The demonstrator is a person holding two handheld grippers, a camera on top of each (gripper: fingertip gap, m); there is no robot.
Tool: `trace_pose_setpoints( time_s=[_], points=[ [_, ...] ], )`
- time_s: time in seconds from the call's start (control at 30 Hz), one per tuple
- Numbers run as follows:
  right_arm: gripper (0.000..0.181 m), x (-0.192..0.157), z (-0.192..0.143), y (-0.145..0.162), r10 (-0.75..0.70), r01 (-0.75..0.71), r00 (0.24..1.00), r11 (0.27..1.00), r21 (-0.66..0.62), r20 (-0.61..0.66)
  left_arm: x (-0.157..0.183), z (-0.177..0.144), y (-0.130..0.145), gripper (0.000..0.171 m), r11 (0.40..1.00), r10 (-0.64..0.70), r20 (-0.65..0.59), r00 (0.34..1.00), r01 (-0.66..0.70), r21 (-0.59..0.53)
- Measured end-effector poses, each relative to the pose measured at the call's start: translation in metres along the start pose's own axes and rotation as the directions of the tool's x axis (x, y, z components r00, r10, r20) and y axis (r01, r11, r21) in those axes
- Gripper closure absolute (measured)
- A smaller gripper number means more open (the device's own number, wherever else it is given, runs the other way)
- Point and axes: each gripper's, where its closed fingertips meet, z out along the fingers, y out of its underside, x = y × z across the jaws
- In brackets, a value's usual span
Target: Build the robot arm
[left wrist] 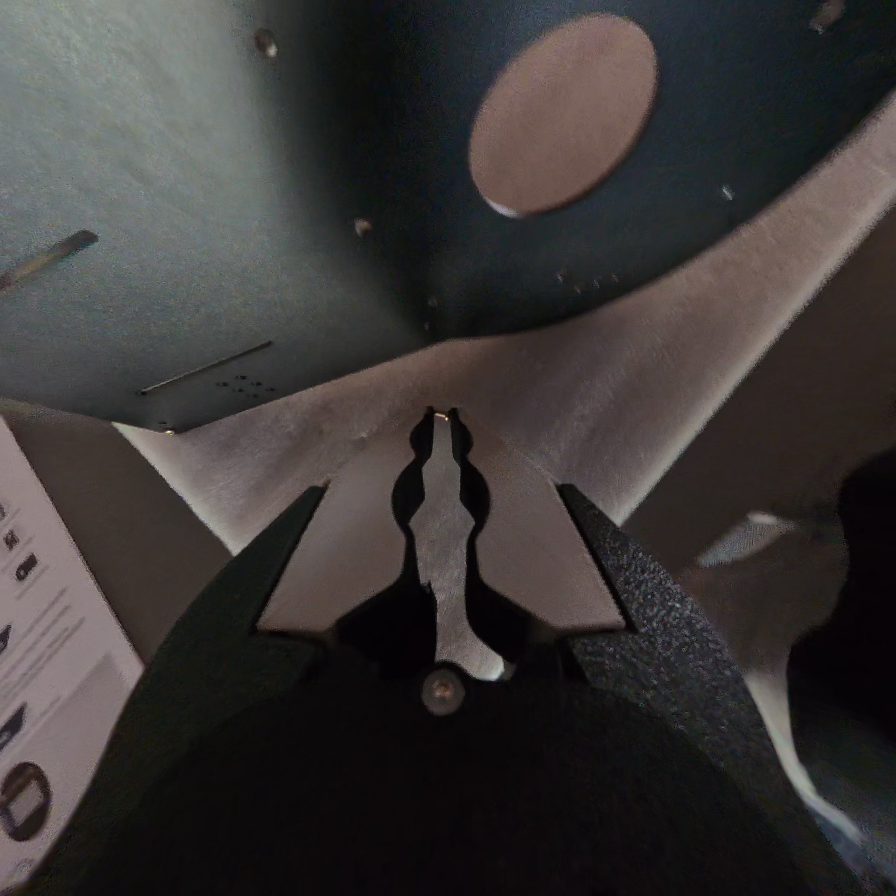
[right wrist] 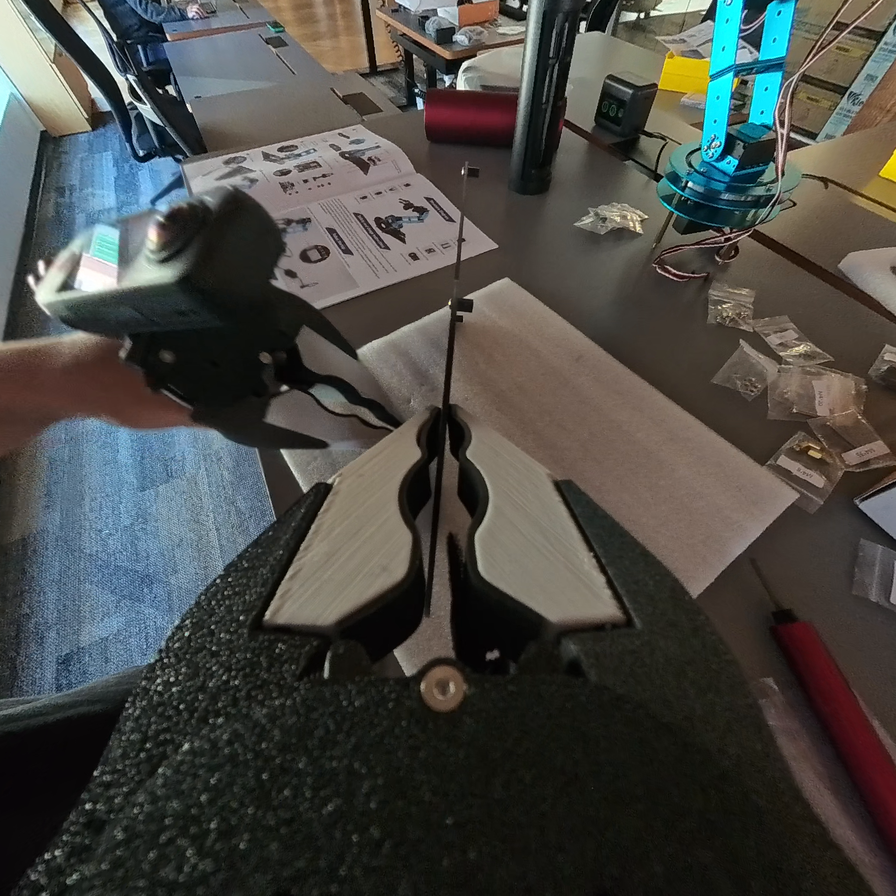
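Our right gripper (right wrist: 442,412) is clamped on a thin black plate (right wrist: 453,310), held edge-on & upright over the white foam sheet (right wrist: 557,412). Our left gripper (left wrist: 441,412), fingers nearly closed, pinches a tiny brass bit (left wrist: 440,413) w/ its tips beside the plate; booklet (right wrist: 339,208) far left.

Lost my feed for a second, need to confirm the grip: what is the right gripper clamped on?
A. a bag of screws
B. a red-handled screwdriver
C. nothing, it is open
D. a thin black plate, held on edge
D: in the right wrist view the right gripper is shut on the thin black plate, which stands edge-on above the white foam sheet.
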Motion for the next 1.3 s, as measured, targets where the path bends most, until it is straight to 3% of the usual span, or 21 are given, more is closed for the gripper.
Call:
trace_pose_setpoints(
  time_s=[0.1,0.17,0.23,0.33,0.4,0.47,0.6,0.67,0.77,0.83,1.07,1.2,1.3],
  points=[
    [0.179,-0.001,0.0,0.0,-0.005,0.005,1.0,1.0,0.003,0.004,0.008,-0.025,0.015,0.165,0.992,0.124,-0.174,0.977,-0.123,0.016],
    [0.179,-0.002,0.0,0.0,-0.008,0.008,1.0,1.0,0.002,0.005,0.01,-0.038,0.035,0.165,0.976,0.196,-0.277,0.941,-0.215,-0.04],
    [0.179,-0.002,0.0,0.0,-0.008,0.008,1.0,1.0,0.002,0.007,0.011,-0.045,0.048,0.165,0.947,0.283,-0.336,0.898,-0.318,-0.053],
    [0.179,-0.001,0.0,0.0,-0.006,0.006,1.0,1.0,0.001,0.008,0.01,-0.044,0.057,0.164,0.937,0.279,-0.366,0.888,-0.335,-0.099],
    [0.179,0.0,0.0,0.0,-0.006,0.006,1.0,1.0,0.0,0.009,0.009,-0.043,0.056,0.162,0.949,0.243,-0.361,0.9,-0.298,-0.104],
    [0.179,-0.001,0.0,0.0,-0.006,0.006,1.0,1.0,0.001,0.01,0.004,-0.044,0.054,0.15,0.971,0.169,-0.311,0.935,-0.212,-0.111],
    [0.179,-0.003,0.0,0.0,-0.012,0.012,1.0,1.0,0.004,0.011,0.0,-0.055,0.046,0.147,0.995,-0.096,-0.145,0.985,0.092,-0.033],
    [0.179,-0.003,0.0,0.0,-0.005,0.005,1.0,1.0,0.008,0.014,0.001,-0.059,0.042,0.148,0.969,-0.24,-0.057,0.969,0.242,0.051],
    [0.179,-0.002,0.001,-0.001,-0.005,0.005,1.0,1.0,0.009,0.012,0.005,-0.062,0.037,0.151,0.879,-0.458,0.041,0.888,0.446,0.169],
    [0.179,-0.002,0.001,-0.001,-0.002,0.002,1.0,1.0,0.01,0.011,0.007,-0.06,0.037,0.156,0.857,-0.499,0.118,0.858,0.468,0.216],
    [0.179,-0.002,0.001,-0.001,-0.002,0.002,1.0,1.0,0.011,0.013,0.005,-0.048,0.053,0.16,0.857,-0.515,0.283,0.81,0.476,0.198],
    [0.179,-0.004,0.001,-0.001,-0.005,0.005,1.0,1.0,0.012,0.015,-0.002,-0.048,0.055,0.16,0.81,-0.585,0.251,0.771,0.539,0.231],
    [0.179,-0.004,0.001,-0.001,-0.006,0.005,1.0,1.0,0.011,0.014,0.002,-0.042,0.053,0.161,0.809,-0.586,0.219,0.78,0.546,0.217]
  ],
)
